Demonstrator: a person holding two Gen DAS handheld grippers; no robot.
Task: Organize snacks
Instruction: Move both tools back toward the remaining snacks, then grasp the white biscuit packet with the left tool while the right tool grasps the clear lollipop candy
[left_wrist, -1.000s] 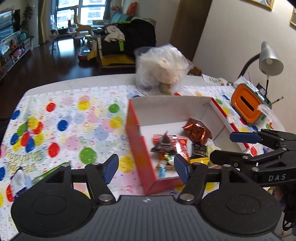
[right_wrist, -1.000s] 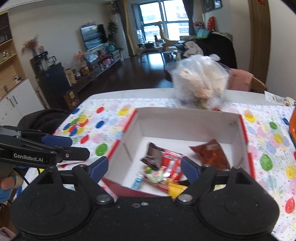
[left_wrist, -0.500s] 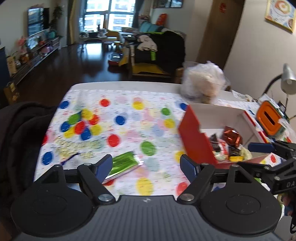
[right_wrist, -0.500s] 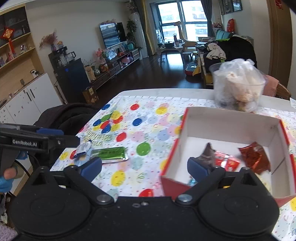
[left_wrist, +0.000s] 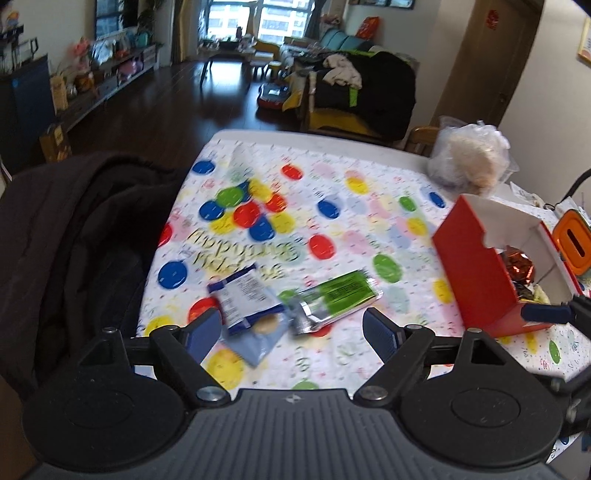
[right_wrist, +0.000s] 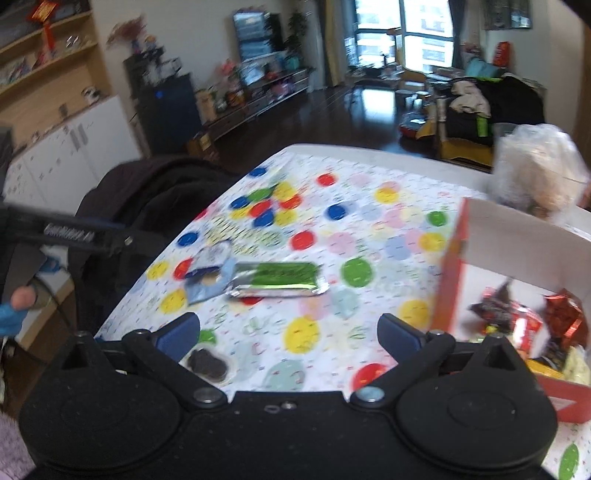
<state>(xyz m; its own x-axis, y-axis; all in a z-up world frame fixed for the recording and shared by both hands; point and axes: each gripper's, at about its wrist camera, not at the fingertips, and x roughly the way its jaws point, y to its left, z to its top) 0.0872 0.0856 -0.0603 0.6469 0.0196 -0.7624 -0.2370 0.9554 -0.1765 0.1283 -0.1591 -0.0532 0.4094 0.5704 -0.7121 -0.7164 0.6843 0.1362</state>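
Green foil packet (left_wrist: 334, 297) flat beside blue-white packet (left_wrist: 245, 295), perhaps overlapping; red box (left_wrist: 476, 266) of snacks nearby.

No legible text anywhere.

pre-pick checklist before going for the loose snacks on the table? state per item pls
1. Left claw open, nothing between its pads: ok; jaws have just been opening.
2. Right claw open and empty: ok; also just been opening.
3. Blue packet and green packet lie loose on the tablecloth: ok.
4. Packets apart for a single pick: not ok, they overlap.
5. Red box open with room left: ok.
6. Dark snack by the right claw, type: cannot tell, blurred.
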